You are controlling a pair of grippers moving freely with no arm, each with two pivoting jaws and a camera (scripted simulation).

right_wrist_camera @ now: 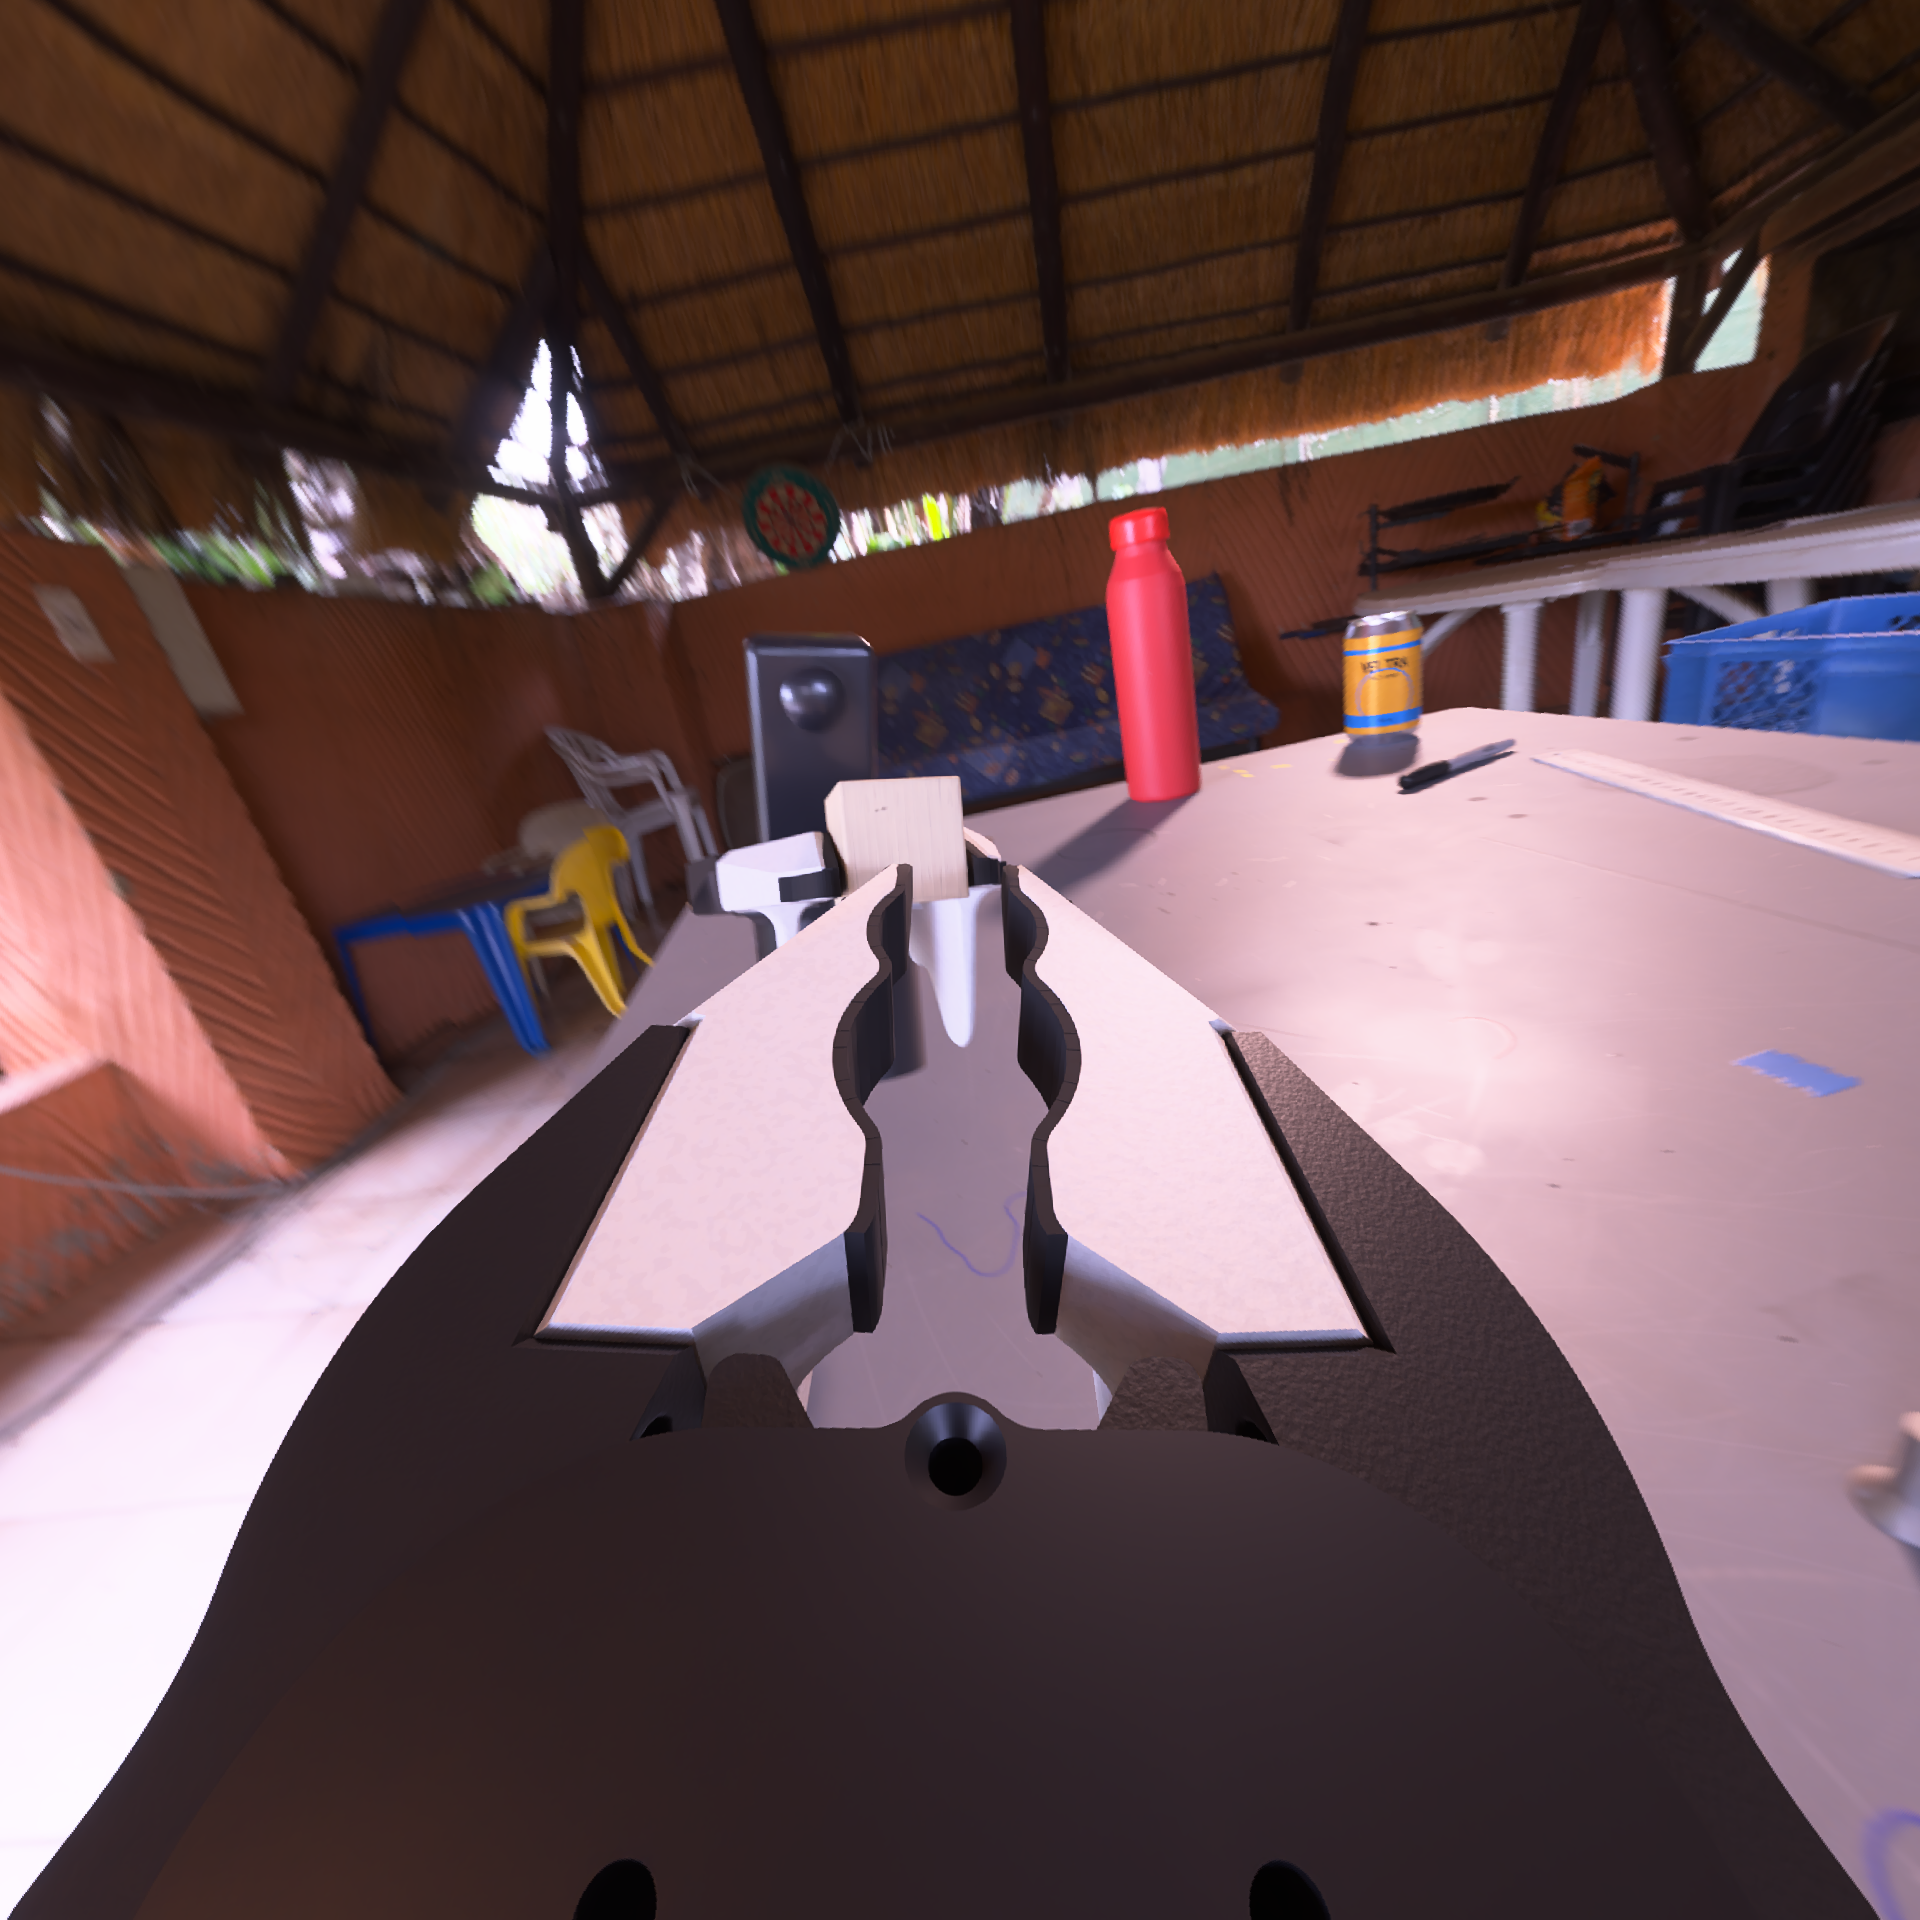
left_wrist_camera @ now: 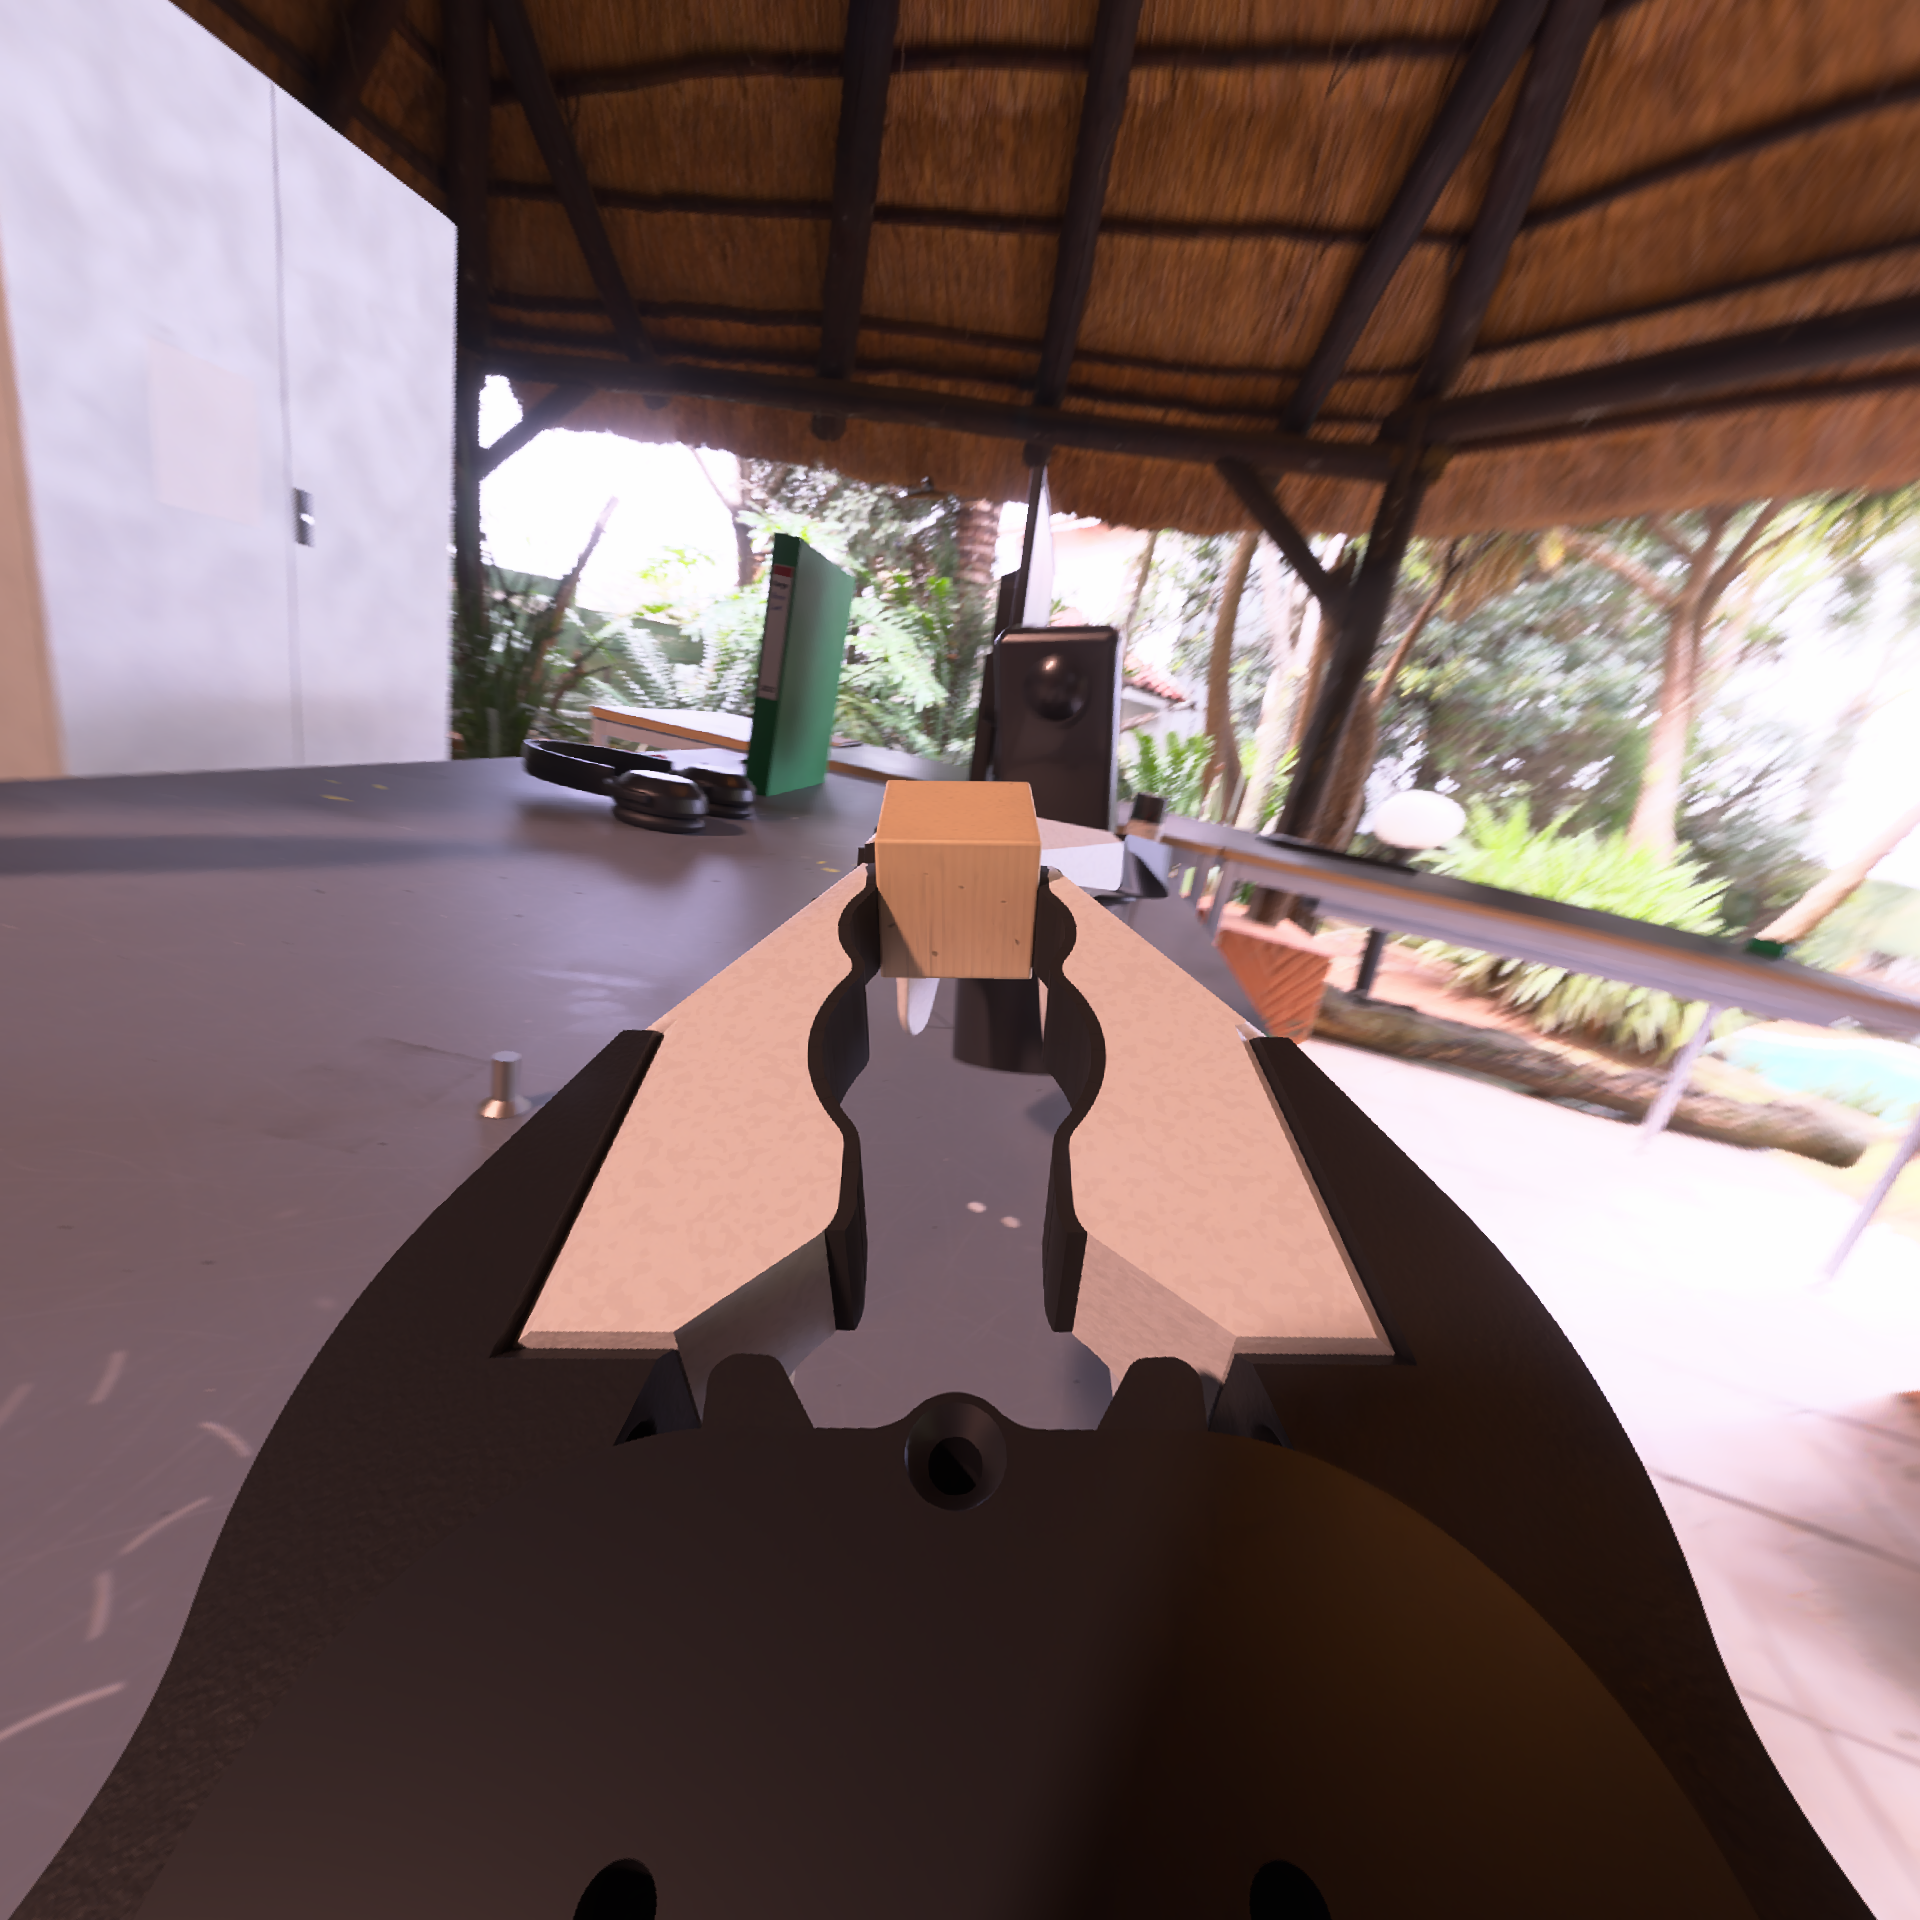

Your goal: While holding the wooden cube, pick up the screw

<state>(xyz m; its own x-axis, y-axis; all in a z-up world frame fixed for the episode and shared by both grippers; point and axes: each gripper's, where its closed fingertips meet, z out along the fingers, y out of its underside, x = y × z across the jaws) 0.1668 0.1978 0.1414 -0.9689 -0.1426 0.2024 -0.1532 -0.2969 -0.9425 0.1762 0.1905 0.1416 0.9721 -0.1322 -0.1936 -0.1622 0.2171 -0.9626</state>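
My left gripper (left_wrist_camera: 958,883) is shut on the wooden cube (left_wrist_camera: 956,883), a pale block pinched between its fingertips just above the grey table (left_wrist_camera: 260,987). The screw (left_wrist_camera: 504,1086) stands head down on the table, left of the left fingers. My right gripper (right_wrist_camera: 956,883) faces the left one tip to tip, its jaws a narrow gap apart and empty. The cube (right_wrist_camera: 899,826) sits just beyond and above its tips. A blurred metal piece at the right edge of the right wrist view (right_wrist_camera: 1896,1496) looks like the screw.
Black headphones (left_wrist_camera: 644,790) and a green binder (left_wrist_camera: 800,665) stand at the back. In the right wrist view a red bottle (right_wrist_camera: 1148,655), a can (right_wrist_camera: 1382,675), a black marker (right_wrist_camera: 1455,767) and a ruler (right_wrist_camera: 1725,800) lie far right. The table edge runs just left of the grippers there.
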